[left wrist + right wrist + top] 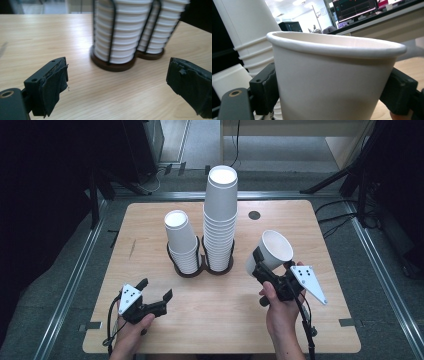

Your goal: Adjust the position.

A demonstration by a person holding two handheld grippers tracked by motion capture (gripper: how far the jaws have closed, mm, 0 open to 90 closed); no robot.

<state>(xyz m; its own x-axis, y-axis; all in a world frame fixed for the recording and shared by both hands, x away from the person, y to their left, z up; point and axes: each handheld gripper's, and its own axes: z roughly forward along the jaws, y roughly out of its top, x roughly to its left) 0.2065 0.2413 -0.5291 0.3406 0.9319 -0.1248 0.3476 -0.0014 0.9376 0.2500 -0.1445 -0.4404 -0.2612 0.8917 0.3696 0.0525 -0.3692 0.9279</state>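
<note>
Up close, right gripper view: monitor behind clamped cup.

Left hand-held gripper gapes wide; right hand-held gripper stands clamped

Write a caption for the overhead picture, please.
Right claw grips a tilted white paper cup beside two cup stacks in a holder; left claw open over the table.

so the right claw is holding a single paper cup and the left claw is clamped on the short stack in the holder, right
Not quite. The right claw does grip a single paper cup, but the left claw holds nothing: its jaws stand open over the bare table, short of the short stack in the holder. The left gripper view shows the gap between its pads.
</note>
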